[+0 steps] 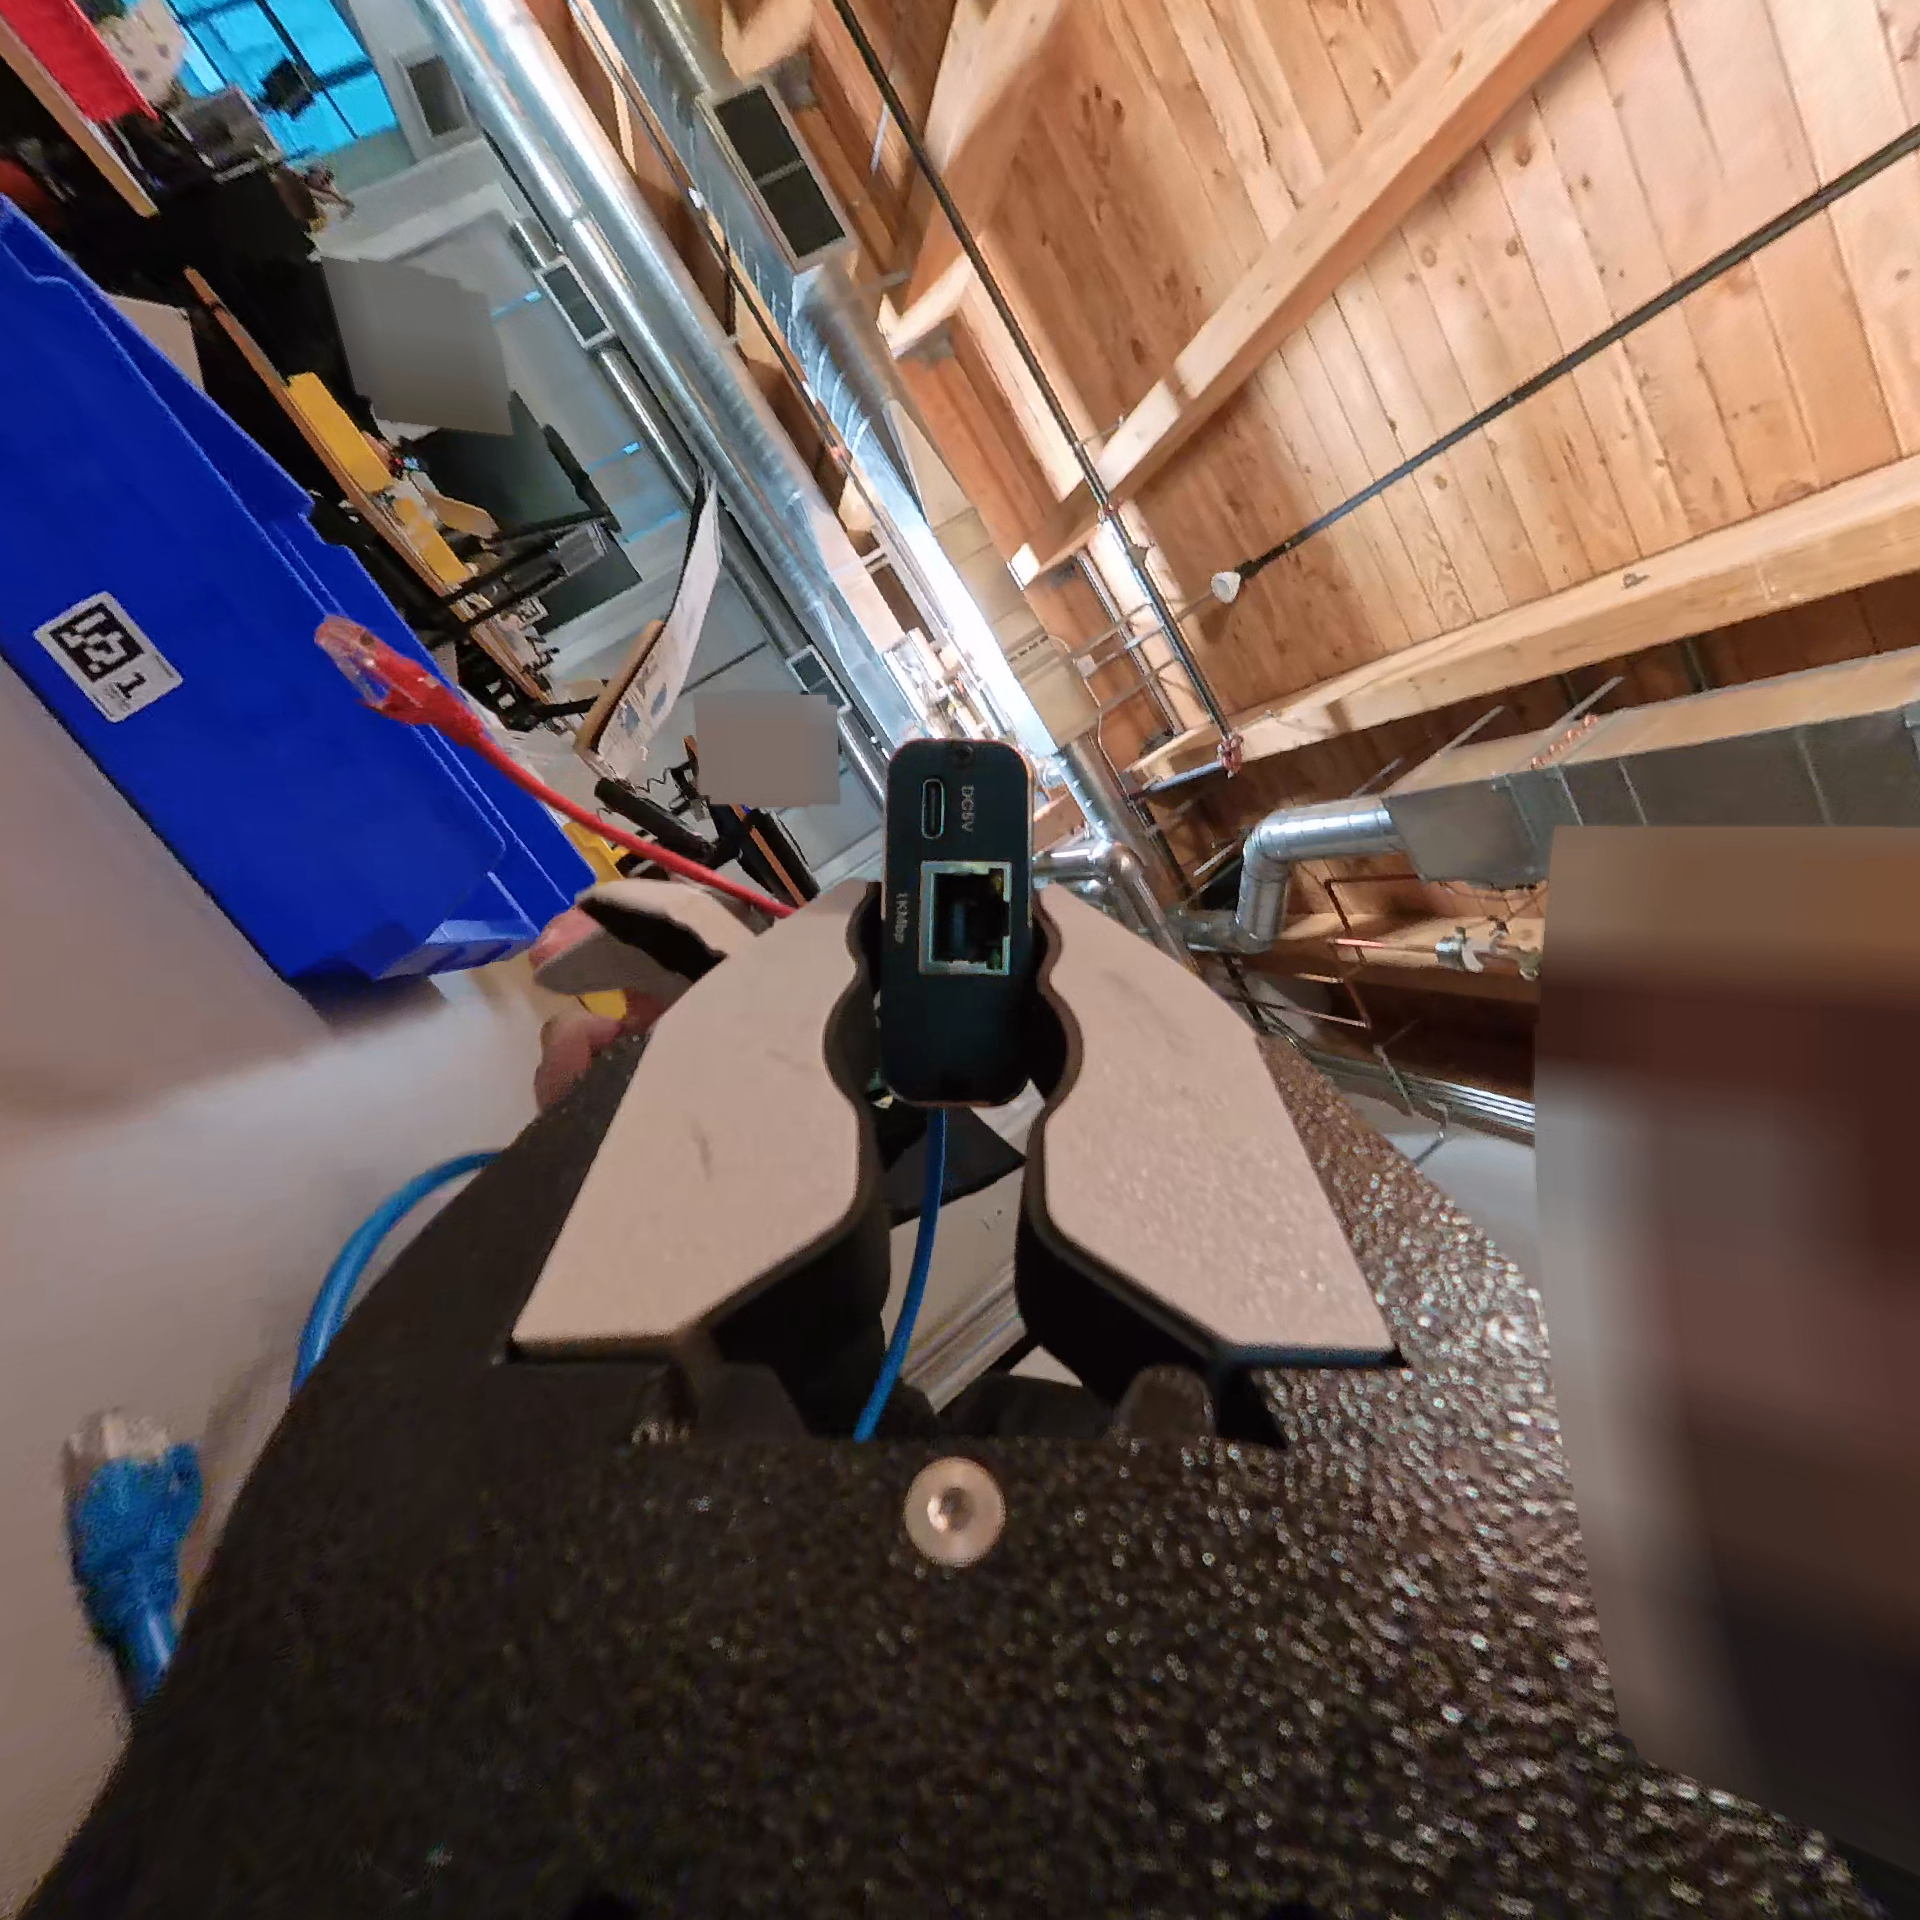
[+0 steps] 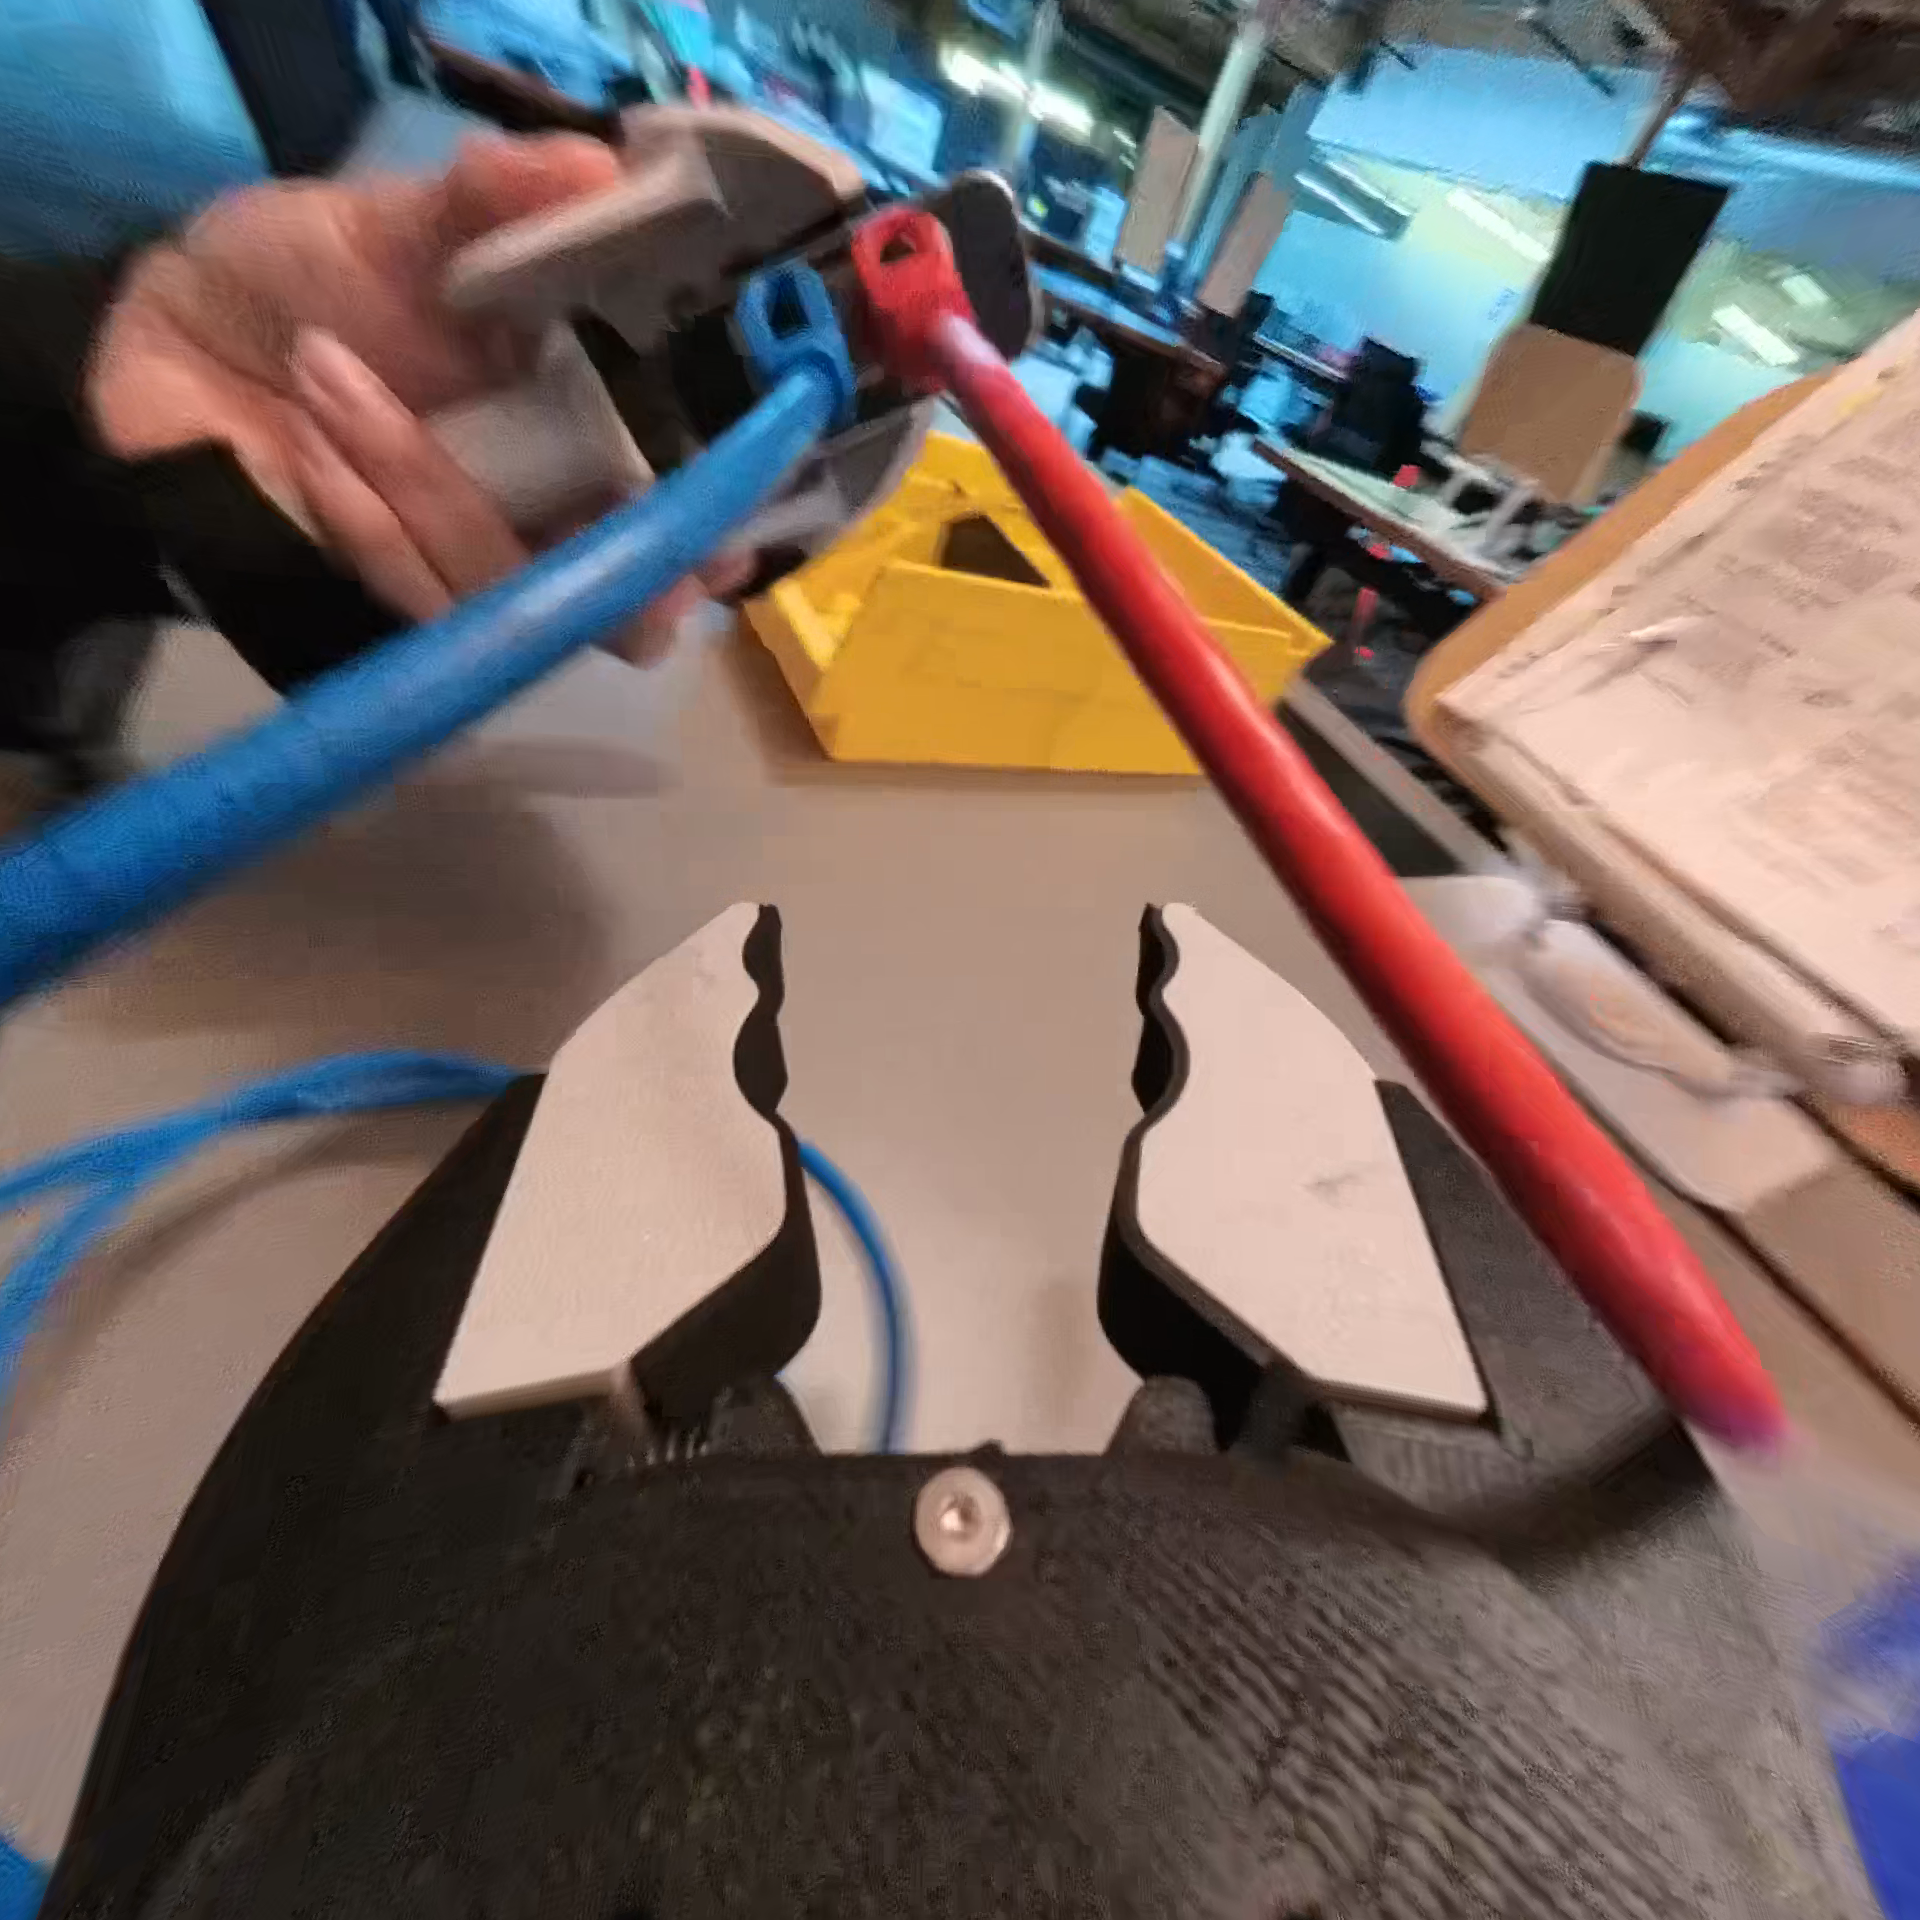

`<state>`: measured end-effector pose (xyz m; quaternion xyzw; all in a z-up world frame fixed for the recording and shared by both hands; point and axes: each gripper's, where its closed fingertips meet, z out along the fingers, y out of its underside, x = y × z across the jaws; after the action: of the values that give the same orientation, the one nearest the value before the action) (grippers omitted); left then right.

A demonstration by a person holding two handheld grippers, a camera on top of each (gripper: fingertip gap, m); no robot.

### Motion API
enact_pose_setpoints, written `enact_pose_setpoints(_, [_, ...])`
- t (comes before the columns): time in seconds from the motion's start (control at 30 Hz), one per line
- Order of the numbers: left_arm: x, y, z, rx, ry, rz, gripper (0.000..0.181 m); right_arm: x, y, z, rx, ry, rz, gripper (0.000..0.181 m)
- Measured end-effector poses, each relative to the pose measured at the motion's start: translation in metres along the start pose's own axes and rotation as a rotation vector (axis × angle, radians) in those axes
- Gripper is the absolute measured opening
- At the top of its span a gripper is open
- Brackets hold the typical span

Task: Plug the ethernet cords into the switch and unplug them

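Note:
My left gripper (image 1: 956, 902) is shut on a small black switch (image 1: 954, 821), held up and tilted toward the ceiling, one empty port facing the camera. In the right wrist view the left gripper (image 2: 727, 270) is at the upper left in a hand, and a blue plug (image 2: 784, 322) and a red plug (image 2: 899, 265) sit in the switch's far side (image 2: 992, 260). The blue cord (image 2: 312, 717) and red cord (image 2: 1351, 914) run back toward the camera. The red cord's free plug (image 1: 379, 670) hangs in the air. A blue plug (image 1: 130, 1517) lies lower left. My right gripper (image 2: 961, 914) is open and empty over the table.
A blue bin (image 1: 208, 540) with a tag stands to the left. A yellow bin (image 2: 1018, 665) sits on the grey table (image 2: 935, 831) ahead of my right gripper. A cardboard box (image 2: 1714, 675) lies at the right edge. Loops of thin blue cable (image 2: 156, 1143) lie on the left.

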<state>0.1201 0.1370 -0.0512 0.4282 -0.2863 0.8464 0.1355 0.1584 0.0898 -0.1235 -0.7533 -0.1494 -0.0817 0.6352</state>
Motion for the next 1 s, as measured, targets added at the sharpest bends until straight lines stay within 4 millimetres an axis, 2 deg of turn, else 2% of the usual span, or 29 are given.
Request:
enact_pose_setpoints(0.07, [-0.006, 0.005, 0.004, -0.002, -0.036, -0.006, 0.024, -0.014, -0.003, 0.014, 0.043, -0.04, -0.038, 0.072])
enact_pose_setpoints(0.17, [-0.016, 0.019, 0.009, -0.035, -0.076, -0.039, 0.023, -0.017, 0.003, 0.035, -0.007, 0.029, -0.17, 0.084])
enact_pose_setpoints(0.2, [-0.019, 0.023, 0.011, -0.048, -0.089, -0.052, 0.024, -0.022, -0.003, 0.039, 0.029, 0.026, -0.194, 0.084])
enact_pose_setpoints(0.27, [-0.026, 0.031, 0.013, -0.073, -0.119, -0.069, 0.023, -0.032, -0.02, 0.038, 0.16, -0.002, -0.206, 0.082])
enact_pose_setpoints(0.47, [-0.034, 0.041, 0.016, -0.116, -0.213, -0.045, 0.024, -0.035, -0.015, 0.033, 0.19, -0.034, -0.212, 0.088])
enact_pose_setpoints(0.67, [-0.039, 0.036, 0.01, -0.117, -0.285, 0.017, 0.023, -0.032, -0.021, 0.028, 0.248, -0.046, -0.127, 0.081])
enact_pose_setpoints(0.73, [-0.041, 0.036, 0.008, -0.134, -0.286, 0.013, 0.024, -0.03, -0.024, 0.027, 0.26, -0.045, -0.088, 0.075])
enact_pose_setpoints(1.0, [-0.045, 0.04, 0.002, -0.214, -0.2, -0.084, 0.024, -0.032, -0.021, 0.031, 0.243, -0.043, -0.075, 0.075])
